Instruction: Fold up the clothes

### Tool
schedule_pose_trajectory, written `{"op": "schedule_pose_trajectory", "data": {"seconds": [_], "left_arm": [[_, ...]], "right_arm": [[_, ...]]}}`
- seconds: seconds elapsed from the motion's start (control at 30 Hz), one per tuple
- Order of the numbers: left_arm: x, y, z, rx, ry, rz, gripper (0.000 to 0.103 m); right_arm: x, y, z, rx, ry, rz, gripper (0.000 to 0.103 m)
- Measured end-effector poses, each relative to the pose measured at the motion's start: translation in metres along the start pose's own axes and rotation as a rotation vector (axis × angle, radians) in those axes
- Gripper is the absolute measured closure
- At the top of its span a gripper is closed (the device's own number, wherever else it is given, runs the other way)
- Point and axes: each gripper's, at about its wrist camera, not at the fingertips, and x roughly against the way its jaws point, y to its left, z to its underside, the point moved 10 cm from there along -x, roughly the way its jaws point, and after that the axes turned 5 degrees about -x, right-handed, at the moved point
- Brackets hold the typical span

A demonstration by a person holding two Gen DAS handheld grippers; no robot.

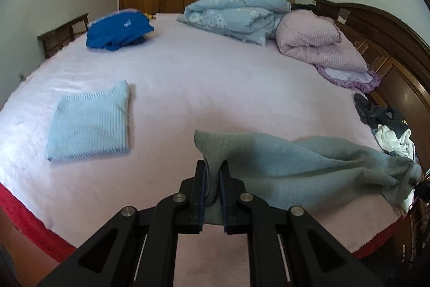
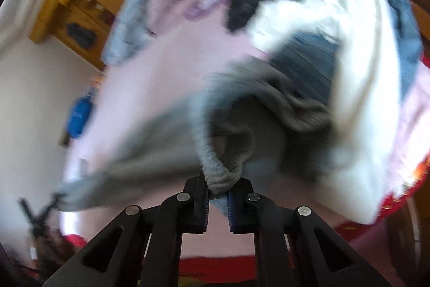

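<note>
Sagging limply between the left tool (image 1: 213,174) and right tool (image 2: 218,186) — both clamped on its edges — the grey knit garment (image 1: 309,166) looks soft, light, stretchy, best held at corners.

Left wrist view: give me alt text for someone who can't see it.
The left gripper is shut on a corner of a grey garment trailing right across a pink bed. A folded light-blue sweater lies to the left, with blue clothes and folded quilts farther back.
</note>
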Motion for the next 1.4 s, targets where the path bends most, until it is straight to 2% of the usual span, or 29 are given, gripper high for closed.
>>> {"op": "schedule_pose_trajectory", "data": {"seconds": [0.1,0.17,0.23,0.4,0.5,0.57,0.67,0.73,0.87,0.97,1.1,1.13,1.23,1.3,1.4], "left_arm": [[0.026,0.013,-0.017,-0.001,-0.06,-0.031,0.096],[0.048,0.027,-0.024,-0.003,-0.093,-0.066,0.096],[0.071,0.04,-0.03,-0.005,-0.126,-0.101,0.096],[0.082,0.075,0.006,0.011,-0.061,-0.174,0.096],[0.062,0.094,0.047,0.057,0.043,-0.201,0.096],[0.045,0.101,0.07,0.079,0.108,-0.212,0.096],[0.02,0.103,0.091,0.097,0.197,-0.223,0.093],[0.005,0.102,0.102,0.104,0.261,-0.226,0.089],[-0.001,0.117,0.117,0.116,0.328,-0.307,0.086],[0.007,0.137,0.119,0.151,0.333,-0.383,0.086],[0.021,0.151,0.105,0.161,0.278,-0.444,0.087],[0.019,0.138,0.095,0.144,0.255,-0.392,0.087],[-0.001,0.092,0.071,0.079,0.233,-0.244,0.087],[-0.029,0.05,0.053,0.082,0.229,-0.102,0.087],[-0.069,0.001,0.032,0.112,0.232,0.061,0.087]], "right_arm": [[0.032,0.056,-0.014,0.003,-0.045,-0.175,0.092],[0.061,0.083,-0.019,0.016,-0.073,-0.252,0.092],[0.064,0.063,-0.01,-0.009,-0.059,-0.198,0.092],[0.074,0.012,0.015,-0.071,-0.021,-0.06,0.092],[0.08,-0.018,0.03,-0.107,0.002,0.023,0.092],[0.065,-0.053,0.053,-0.151,0.072,0.11,0.092],[0.048,-0.075,0.086,-0.19,0.17,0.153,0.088],[0.038,-0.076,0.094,-0.167,0.215,0.193,0.088],[0.042,-0.071,0.095,-0.103,0.229,0.235,0.087],[0.052,-0.065,0.086,-0.063,0.2,0.26,0.085],[0.07,-0.056,0.069,-0.015,0.134,0.288,0.085],[0.075,-0.053,0.064,-0.003,0.117,0.295,0.085],[0.069,-0.022,0.044,0.02,0.067,0.189,0.079],[0.057,-0.008,0.031,0.039,0.056,0.14,0.073],[0.044,0.007,0.028,0.064,0.065,0.093,0.073]]}}
